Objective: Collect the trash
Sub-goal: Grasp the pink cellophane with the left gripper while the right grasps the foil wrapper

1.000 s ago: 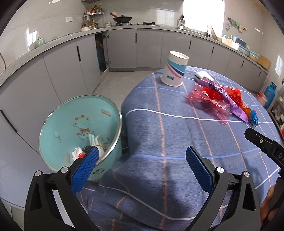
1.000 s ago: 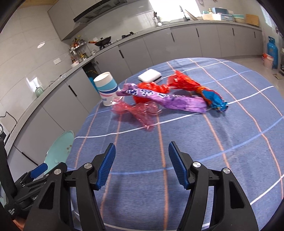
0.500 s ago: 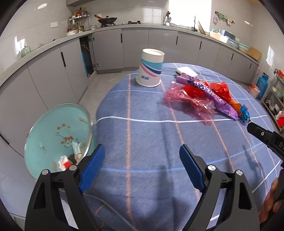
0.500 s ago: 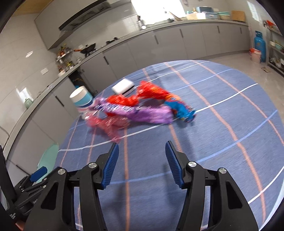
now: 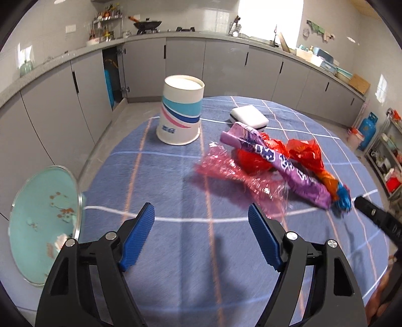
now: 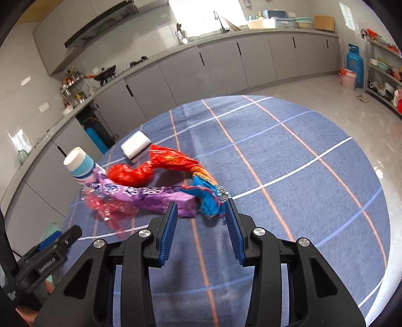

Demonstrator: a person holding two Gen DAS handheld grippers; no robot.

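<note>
In the left wrist view the left gripper [image 5: 201, 223] hung open above the counter [image 5: 176, 181], short of the pink film [image 5: 236, 176], while in the right wrist view the open right gripper [image 6: 201, 213] framed the blue wrapper end [image 6: 208, 196] beside the purple wrapper [image 6: 150, 196], and closing might snag both.

Wok [image 5: 147, 24] on counter; gas cylinder [image 6: 354, 66] on floor.

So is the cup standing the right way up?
No, upside down: the cup rests on its wide mouth on the table, narrow base on top.
</note>
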